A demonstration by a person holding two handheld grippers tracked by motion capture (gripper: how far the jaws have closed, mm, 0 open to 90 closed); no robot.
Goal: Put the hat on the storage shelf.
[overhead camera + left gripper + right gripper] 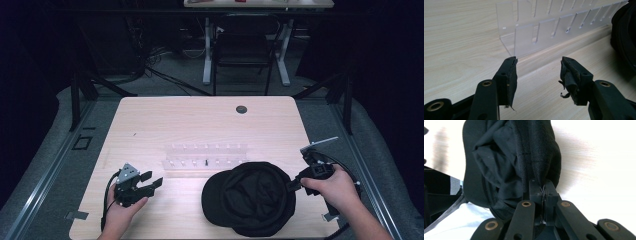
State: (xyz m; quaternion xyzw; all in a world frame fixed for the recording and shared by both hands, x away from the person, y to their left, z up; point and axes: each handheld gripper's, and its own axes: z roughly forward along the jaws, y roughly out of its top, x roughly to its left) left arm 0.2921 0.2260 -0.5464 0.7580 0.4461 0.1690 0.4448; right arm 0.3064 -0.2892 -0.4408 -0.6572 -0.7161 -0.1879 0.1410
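Observation:
A black cap (250, 197) lies upside down on the wooden table (200, 120), near its front right. My right gripper (291, 186) pinches the cap's right rim; in the right gripper view the jaws (543, 188) are shut on the black fabric (534, 152), which hangs ahead of them. My left gripper (150, 181) rests at the front left of the table, open, with nothing between its worn pads (512, 75). It points toward a clear acrylic rack (544, 32), which stands at the table's middle (205, 157).
A round cable hole (241, 109) sits near the table's far edge. Behind the table stand a black chair (242, 50) and white desk legs (207, 50). Bare wood lies between the left gripper and the cap.

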